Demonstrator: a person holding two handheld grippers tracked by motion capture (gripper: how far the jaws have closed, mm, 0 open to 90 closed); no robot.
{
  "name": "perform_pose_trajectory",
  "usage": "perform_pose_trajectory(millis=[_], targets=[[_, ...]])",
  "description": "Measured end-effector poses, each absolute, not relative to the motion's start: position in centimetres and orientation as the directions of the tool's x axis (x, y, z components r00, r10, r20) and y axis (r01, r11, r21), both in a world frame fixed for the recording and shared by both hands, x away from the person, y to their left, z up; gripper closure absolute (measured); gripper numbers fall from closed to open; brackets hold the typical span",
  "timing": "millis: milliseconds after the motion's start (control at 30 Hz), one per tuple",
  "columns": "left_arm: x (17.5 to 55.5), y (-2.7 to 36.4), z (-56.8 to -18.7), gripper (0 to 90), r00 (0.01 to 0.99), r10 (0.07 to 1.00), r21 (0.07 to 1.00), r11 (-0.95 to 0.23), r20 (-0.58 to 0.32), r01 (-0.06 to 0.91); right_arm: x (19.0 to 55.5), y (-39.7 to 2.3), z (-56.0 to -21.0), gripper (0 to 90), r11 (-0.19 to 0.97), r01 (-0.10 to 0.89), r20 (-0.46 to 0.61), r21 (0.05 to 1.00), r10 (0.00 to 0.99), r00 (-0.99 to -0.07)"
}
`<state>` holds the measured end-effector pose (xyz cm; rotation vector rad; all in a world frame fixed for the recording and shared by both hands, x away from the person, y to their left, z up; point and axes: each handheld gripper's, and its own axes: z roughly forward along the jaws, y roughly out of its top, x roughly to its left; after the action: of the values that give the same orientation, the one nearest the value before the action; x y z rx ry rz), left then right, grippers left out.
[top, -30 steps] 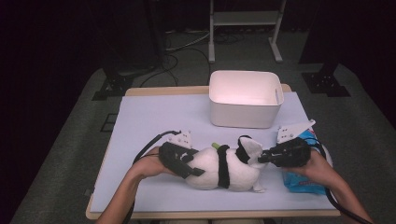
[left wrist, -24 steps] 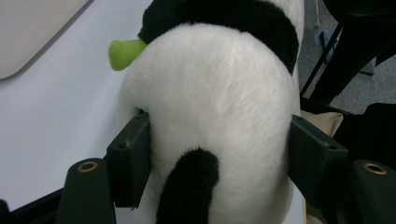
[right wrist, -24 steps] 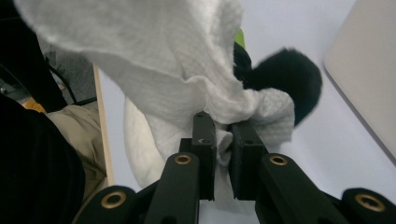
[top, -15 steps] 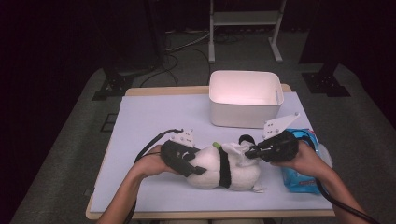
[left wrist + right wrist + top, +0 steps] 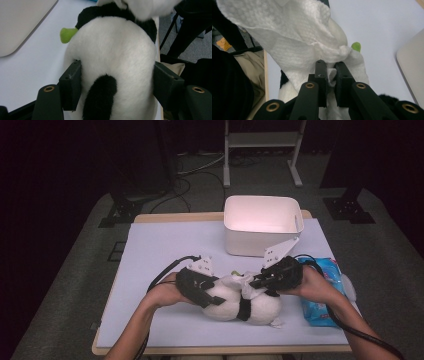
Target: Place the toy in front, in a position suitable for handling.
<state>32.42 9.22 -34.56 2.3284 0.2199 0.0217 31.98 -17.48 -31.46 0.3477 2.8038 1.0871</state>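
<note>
At the table's near edge, the left gripper (image 5: 115, 82) lies low with its 2 jaws clamped on either flank of a black-and-white plush panda (image 5: 112, 57), whose green tip pokes out beyond them to the left. The right gripper (image 5: 331, 67), angled across the toy from the other side, pinches a crumpled white wipe (image 5: 294, 35) between jaws nearly together, the sheet fanning out above them. Since 1 second ago the right hand has slid in over the panda, uncovering the blue wipe packet (image 5: 320, 290); its print is unreadable.

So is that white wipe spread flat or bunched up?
Bunched: the right gripper pinches the wipe into a crumpled fold over the plush panda.
</note>
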Motion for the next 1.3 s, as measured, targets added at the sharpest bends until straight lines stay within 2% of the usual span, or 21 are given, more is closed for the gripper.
perform_pose_trajectory(millis=[100, 633, 700, 867, 933, 1300], targets=[[32.4, 8.9, -34.2, 32.5, 0.987, 0.157, 0.718, -0.682, -0.042, 0.139, 31.9, -16.9, -31.5, 80.9, 0.725, 0.162, -0.030, 0.669, 0.244, -0.969], [32.3, 7.6, -33.1, 32.8, 0.991, 0.134, 0.715, -0.692, -0.009, 0.100, 31.8, -15.8, -31.2, 65.3, 0.719, 0.160, 0.010, 0.676, 0.208, -0.978], [32.3, 7.6, -33.2, 32.8, 0.991, 0.135, 0.715, -0.692, -0.010, 0.101, 31.7, -15.7, -31.3, 66.1, 0.721, 0.156, 0.000, 0.675, 0.211, -0.978], [32.3, 7.6, -33.4, 32.7, 0.990, 0.139, 0.711, -0.695, -0.015, 0.108, 31.2, -15.4, -31.7, 78.4, 0.736, 0.132, -0.042, 0.664, 0.213, -0.976], [32.3, 7.6, -33.4, 32.6, 0.990, 0.139, 0.710, -0.695, -0.016, 0.109, 31.1, -15.4, -31.8, 80.6, 0.742, 0.120, -0.051, 0.660, 0.203, -0.978], [32.4, 7.7, -33.4, 31.4, 0.990, 0.142, 0.722, -0.683, -0.022, 0.114, 30.9, -16.7, -31.5, 82.2, 0.763, 0.108, -0.079, 0.638, 0.204, -0.976]])
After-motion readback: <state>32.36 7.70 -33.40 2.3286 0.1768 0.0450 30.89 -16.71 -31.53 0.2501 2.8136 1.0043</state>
